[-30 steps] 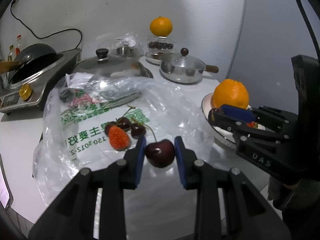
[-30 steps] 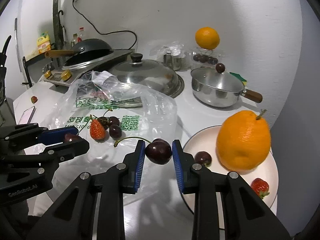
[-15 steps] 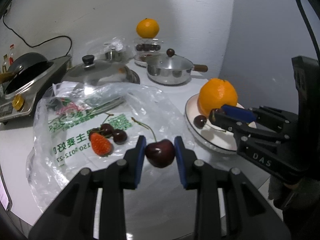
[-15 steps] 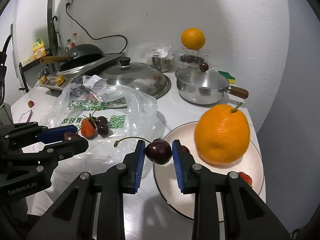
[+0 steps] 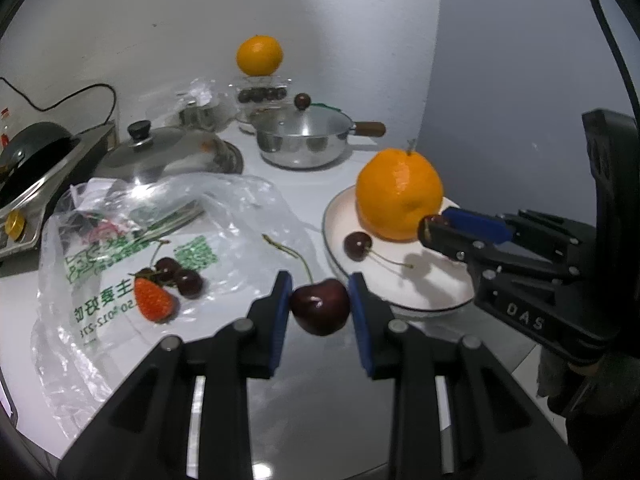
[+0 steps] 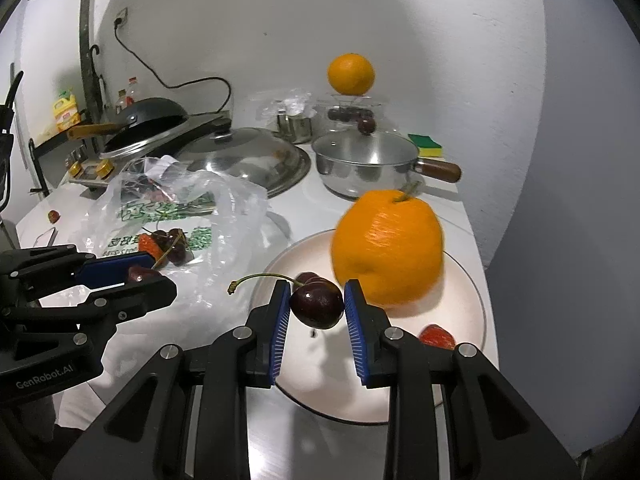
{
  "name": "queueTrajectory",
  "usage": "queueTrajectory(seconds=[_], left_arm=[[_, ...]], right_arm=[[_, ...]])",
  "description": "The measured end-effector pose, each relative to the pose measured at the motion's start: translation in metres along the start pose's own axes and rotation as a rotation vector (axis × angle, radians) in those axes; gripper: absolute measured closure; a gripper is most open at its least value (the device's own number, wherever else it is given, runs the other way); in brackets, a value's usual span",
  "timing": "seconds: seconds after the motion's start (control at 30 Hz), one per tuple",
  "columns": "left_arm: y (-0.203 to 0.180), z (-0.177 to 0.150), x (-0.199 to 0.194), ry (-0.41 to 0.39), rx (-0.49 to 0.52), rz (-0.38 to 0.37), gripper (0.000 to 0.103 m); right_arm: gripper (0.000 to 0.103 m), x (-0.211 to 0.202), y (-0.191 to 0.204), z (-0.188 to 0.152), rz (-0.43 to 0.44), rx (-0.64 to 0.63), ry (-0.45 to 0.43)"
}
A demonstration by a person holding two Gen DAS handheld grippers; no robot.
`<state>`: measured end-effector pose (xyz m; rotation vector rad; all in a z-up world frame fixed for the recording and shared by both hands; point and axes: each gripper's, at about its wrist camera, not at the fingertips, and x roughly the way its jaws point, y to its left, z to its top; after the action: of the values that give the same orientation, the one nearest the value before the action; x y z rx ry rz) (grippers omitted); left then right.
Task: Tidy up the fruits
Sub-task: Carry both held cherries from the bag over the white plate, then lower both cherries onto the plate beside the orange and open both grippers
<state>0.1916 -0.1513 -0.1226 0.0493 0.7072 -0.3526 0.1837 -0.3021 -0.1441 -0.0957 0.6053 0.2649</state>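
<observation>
A dark cherry (image 5: 319, 311) is pinched by the left gripper (image 5: 319, 309) at lower centre; another cherry (image 6: 316, 307) (stem attached) is clamped by the right gripper (image 6: 316, 307) above the plate (image 6: 476, 300).

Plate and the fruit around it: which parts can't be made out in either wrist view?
- Plate, right wrist view: near rim hidden behind the right claw and its cherry.
- Strawberry on the plate: lower part cut off by a claw finger.
- Large orange: motion-blurred there.
- Right claw's cherry, left wrist view: hidden between its fingers.
- Glass dish: contents too small to identify.
</observation>
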Motion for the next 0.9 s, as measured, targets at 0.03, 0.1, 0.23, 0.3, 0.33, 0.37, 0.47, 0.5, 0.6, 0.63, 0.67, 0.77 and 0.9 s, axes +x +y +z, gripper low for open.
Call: queueTrajectory(seconds=[0.03,0.1,0.23,0.3,0.33,0.37,0.47,0.5,0.6,0.63,0.67,0.77,0.9], left_arm=[[-0.002,0.001,0.001,0.001,0.003,0.0,0.073],[-0.007,0.002,0.002,0.001,0.01,-0.002,0.073],[-0.017,0.005,0.009,0.008,0.02,-0.006,0.073],[-0.023,0.005,0.012,0.016,0.028,-0.011,0.073],[-0.025,0.005,0.014,0.019,0.032,-0.012,0.073],[-0.028,0.005,0.015,0.02,0.035,-0.012,0.073],[-0.033,0.007,0.018,0.025,0.043,-0.013,0.073],[-0.034,0.007,0.019,0.026,0.043,-0.013,0.073],[-0.04,0.008,0.025,0.031,0.05,-0.02,0.073],[-0.041,0.008,0.026,0.031,0.052,-0.022,0.073],[-0.043,0.008,0.029,0.032,0.056,-0.024,0.073],[-0.046,0.009,0.036,0.039,0.062,-0.027,0.073],[-0.05,0.01,0.044,0.049,0.07,-0.024,0.073]], right_arm=[[0.073,-0.001,-0.003,-0.001,-0.001,0.004,0.001],[0.073,-0.002,-0.008,-0.004,-0.001,0.01,0.001],[0.073,-0.004,-0.019,-0.009,-0.004,0.021,0.0],[0.073,-0.006,-0.025,-0.011,-0.008,0.026,-0.003],[0.073,-0.007,-0.028,-0.013,-0.011,0.029,-0.003],[0.073,-0.007,-0.03,-0.014,-0.011,0.032,-0.001],[0.073,-0.007,-0.039,-0.019,-0.014,0.044,0.007],[0.073,-0.007,-0.041,-0.021,-0.013,0.048,0.011],[0.073,-0.006,-0.045,-0.024,-0.004,0.05,0.016],[0.073,-0.005,-0.045,-0.025,0.0,0.047,0.016],[0.073,-0.005,-0.045,-0.027,0.003,0.042,0.018],[0.073,-0.003,-0.046,-0.03,0.007,0.039,0.024],[0.073,-0.001,-0.05,-0.034,0.013,0.042,0.031]])
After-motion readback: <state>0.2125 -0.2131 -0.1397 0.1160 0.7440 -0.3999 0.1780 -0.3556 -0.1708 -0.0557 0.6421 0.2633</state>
